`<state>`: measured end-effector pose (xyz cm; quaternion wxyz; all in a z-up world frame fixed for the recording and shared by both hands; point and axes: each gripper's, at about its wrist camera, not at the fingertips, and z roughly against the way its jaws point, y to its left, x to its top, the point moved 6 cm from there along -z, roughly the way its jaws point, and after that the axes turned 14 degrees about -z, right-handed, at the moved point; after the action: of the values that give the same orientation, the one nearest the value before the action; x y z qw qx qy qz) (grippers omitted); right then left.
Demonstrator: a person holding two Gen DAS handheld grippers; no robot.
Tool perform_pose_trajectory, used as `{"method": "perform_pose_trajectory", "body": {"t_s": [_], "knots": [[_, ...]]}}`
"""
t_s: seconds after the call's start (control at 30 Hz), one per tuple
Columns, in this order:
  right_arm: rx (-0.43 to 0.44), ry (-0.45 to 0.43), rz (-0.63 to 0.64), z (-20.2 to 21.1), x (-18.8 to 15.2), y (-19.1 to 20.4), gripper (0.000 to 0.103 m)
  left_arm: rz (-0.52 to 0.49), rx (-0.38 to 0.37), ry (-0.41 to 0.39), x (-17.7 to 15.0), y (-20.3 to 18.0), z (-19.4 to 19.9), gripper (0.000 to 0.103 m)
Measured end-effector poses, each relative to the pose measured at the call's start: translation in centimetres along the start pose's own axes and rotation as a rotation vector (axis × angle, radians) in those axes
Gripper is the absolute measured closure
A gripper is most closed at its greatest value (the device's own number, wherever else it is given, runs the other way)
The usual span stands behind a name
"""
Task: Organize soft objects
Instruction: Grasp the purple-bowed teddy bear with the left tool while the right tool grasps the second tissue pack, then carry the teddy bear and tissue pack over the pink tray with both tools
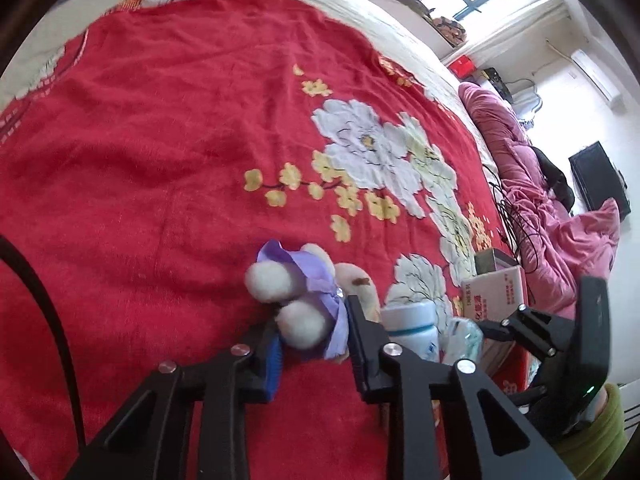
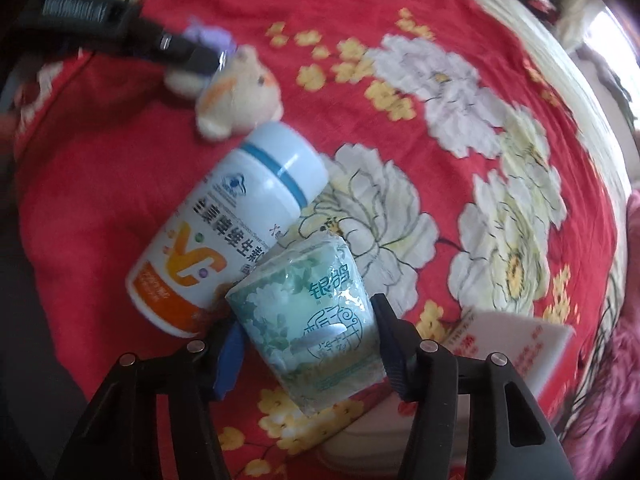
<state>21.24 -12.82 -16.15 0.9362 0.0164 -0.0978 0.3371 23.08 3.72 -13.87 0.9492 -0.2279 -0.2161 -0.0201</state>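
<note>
- Two tongs work over the bed (image 1: 160,120).
- Left tongs (image 1: 316,344) pinch the plush toy (image 1: 296,296).
- Right tongs (image 2: 308,344) stand spread around the tissue pack (image 2: 312,320).
- White bottle (image 2: 224,232), lid on, touches the pack.

One plush toy (image 2: 236,96), one white bottle (image 2: 224,232), one tissue pack (image 2: 308,320), one cardboard box (image 2: 516,348)

In the left wrist view the left hand-held gripper (image 1: 314,330) hides the lower body of the cream plush toy in a purple dress (image 1: 298,294) and most of the white blue-capped bottle (image 1: 412,330), while at the right wrist view's upper left that toy (image 2: 236,92) is motion-blurred.
</note>
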Motion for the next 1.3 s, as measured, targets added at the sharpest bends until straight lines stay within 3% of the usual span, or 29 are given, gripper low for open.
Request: {"method": "perform_pose_trajectory", "body": {"t_s": [0.03,0.37,0.67,0.9,1.3], "knots": [[0.003,-0.014,-0.022,0.7,0.0,-0.3,0.043,-0.007,0.007,-0.008,0.1,-0.3,0.4,0.082],[0.05,-0.182,-0.221,8.0,-1.3,-1.3,0.043,-0.086,0.041,-0.081,0.8,-3.8,5.0,0.082],[0.071,-0.287,-0.374,13.2,-3.9,-2.1,0.043,-0.252,0.105,-0.121,0.7,-10.5,9.2,0.082],[0.075,-0.377,-0.493,17.9,-7.1,-4.4,0.043,-0.349,0.088,-0.144,-0.1,-16.3,11.1,0.082],[-0.008,-0.493,-0.65,24.4,-14.6,-10.1,0.043,-0.495,0.038,-0.159,-1.7,-26.5,11.2,0.082]]}}
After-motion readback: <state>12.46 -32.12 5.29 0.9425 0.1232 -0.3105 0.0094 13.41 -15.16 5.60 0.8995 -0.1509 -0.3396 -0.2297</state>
